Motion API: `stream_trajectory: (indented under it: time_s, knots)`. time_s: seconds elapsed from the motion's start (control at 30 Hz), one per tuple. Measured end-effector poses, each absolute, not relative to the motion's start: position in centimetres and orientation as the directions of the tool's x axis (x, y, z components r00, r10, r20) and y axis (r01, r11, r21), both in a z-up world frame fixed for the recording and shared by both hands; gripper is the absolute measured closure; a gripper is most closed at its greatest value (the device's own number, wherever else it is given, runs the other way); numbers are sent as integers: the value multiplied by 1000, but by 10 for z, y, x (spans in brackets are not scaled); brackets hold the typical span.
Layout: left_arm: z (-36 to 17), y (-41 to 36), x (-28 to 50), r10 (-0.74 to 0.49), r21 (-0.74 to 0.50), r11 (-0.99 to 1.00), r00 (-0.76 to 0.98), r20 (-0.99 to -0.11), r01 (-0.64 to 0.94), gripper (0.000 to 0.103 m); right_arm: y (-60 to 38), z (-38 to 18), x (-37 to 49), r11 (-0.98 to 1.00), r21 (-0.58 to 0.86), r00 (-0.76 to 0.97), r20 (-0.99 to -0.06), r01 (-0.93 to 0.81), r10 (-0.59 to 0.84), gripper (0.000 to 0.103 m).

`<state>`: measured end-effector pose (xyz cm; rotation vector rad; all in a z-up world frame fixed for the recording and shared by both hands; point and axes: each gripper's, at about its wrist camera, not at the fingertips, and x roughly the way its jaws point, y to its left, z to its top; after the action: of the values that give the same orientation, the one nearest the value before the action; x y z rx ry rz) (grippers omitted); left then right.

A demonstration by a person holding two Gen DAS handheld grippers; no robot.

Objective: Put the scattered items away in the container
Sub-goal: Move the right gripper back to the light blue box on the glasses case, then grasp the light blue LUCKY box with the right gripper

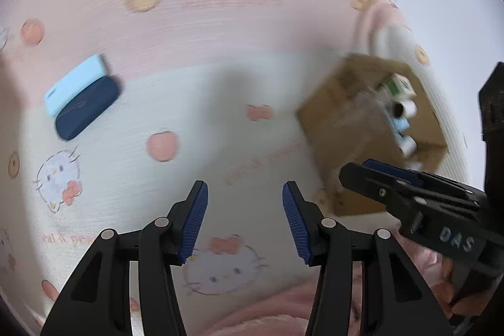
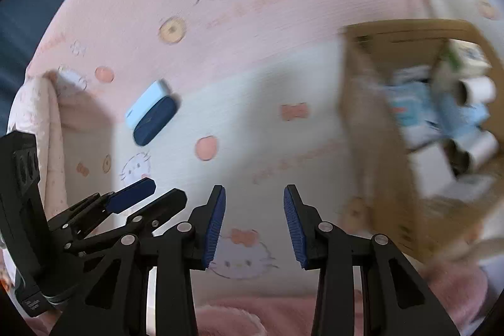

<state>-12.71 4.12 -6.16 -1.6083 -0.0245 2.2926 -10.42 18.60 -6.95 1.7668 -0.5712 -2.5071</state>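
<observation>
While both grippers hang empty over bedsheet (image 1: 189,30), I target dark blue case (image 1: 86,107) lying against pale blue box (image 1: 74,81); left gripper (image 1: 245,221) jaws apart, right gripper (image 2: 253,224) likewise; approach case across short side; cardboard container (image 2: 375,128) well apart, part-filled.

Soft, even daylight fills both wrist views, bright but without glare, and a broad grey shadow lies across the middle of the printed bedsheet (image 1: 220,30), its pink upper part lit and the pale part below dimmer. Motion blur smears almost everything beyond the grippers: the cartoon prints streak sideways and the cardboard box (image 1: 356,122) near the right edge of the bed is badly smudged, its contents barely readable. The fisheye lens bows the sheet into a dome, with black vignette at the corners, while the left gripper (image 1: 245,221) and right gripper (image 2: 254,224) stay crisp.
</observation>
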Motion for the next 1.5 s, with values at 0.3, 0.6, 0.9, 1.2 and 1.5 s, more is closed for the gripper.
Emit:
stream_trajectory:
  time_s: [0.3, 0.6, 0.9, 1.2, 1.5]
  knots:
    - [-122, -103, -185, 214, -244, -968, -332, -919, 52, 49, 127, -148, -203, -882, 455, -328, -856, -117, -398, 68]
    - [-176, -229, -229, 229, -373, -865, -398, -888, 336, 49, 86, -212, -298, -804, 583, -334, -786, -116, -521, 68]
    - [-195, -299, -276, 209, -477, -749, -519, -829, 460, 49, 62, -244, -368, -710, 677, -428, -709, -193, -560, 54]
    - [-230, -327, -321, 270, -570, -663, -555, -786, 485, 50, 25, -245, -414, -750, 648, -501, -698, -135, -513, 51]
    - [-242, -304, -324, 340, -618, -668, -569, -748, 414, 63, -13, -257, -437, -824, 566, -467, -736, -28, -490, 50]
